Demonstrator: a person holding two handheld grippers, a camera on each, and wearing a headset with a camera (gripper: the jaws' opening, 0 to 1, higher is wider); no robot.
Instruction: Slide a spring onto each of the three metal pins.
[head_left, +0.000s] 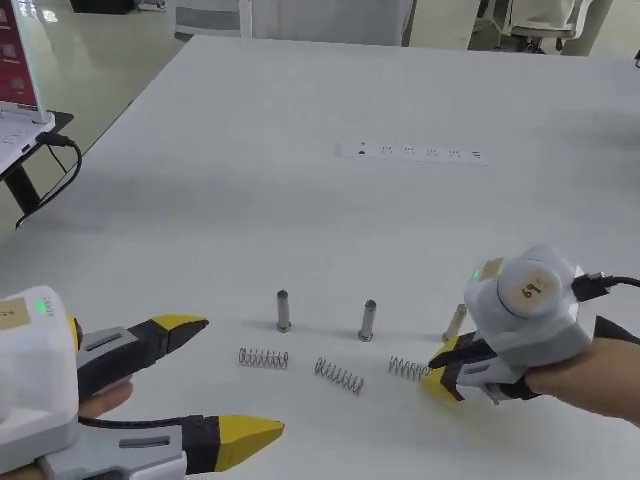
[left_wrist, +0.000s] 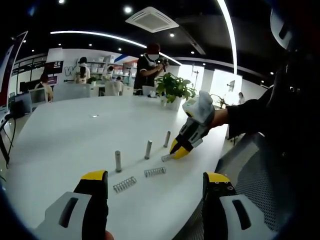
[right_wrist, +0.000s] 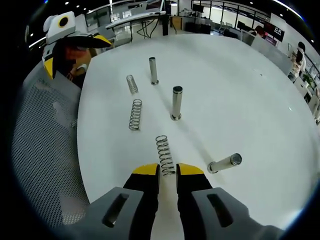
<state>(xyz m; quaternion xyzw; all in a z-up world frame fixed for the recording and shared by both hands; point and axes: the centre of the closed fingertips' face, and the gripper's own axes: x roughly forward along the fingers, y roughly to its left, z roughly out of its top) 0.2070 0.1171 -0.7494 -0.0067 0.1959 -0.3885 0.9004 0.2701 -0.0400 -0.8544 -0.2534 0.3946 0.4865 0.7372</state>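
Three metal pins stand in a row on the white table (head_left: 300, 200): left pin (head_left: 283, 310), middle pin (head_left: 367, 320), and right pin (head_left: 455, 322), which leans. A spring lies in front of each: left spring (head_left: 263, 358), middle spring (head_left: 338, 375), right spring (head_left: 407, 368). My right gripper (head_left: 440, 375) is shut on the near end of the right spring (right_wrist: 163, 152), which still lies flat on the table. Its fingertips (right_wrist: 146, 170) pinch that end. My left gripper (head_left: 225, 378) is held open, short of the left spring (left_wrist: 124, 184), with nothing between its fingers.
A white power strip (head_left: 415, 152) lies farther back on the table. A laptop (head_left: 15, 120) with a black cable sits off the left edge. A mesh chair seat (right_wrist: 45, 150) is near the table's front edge. People and a potted plant (left_wrist: 173, 90) are beyond the far side.
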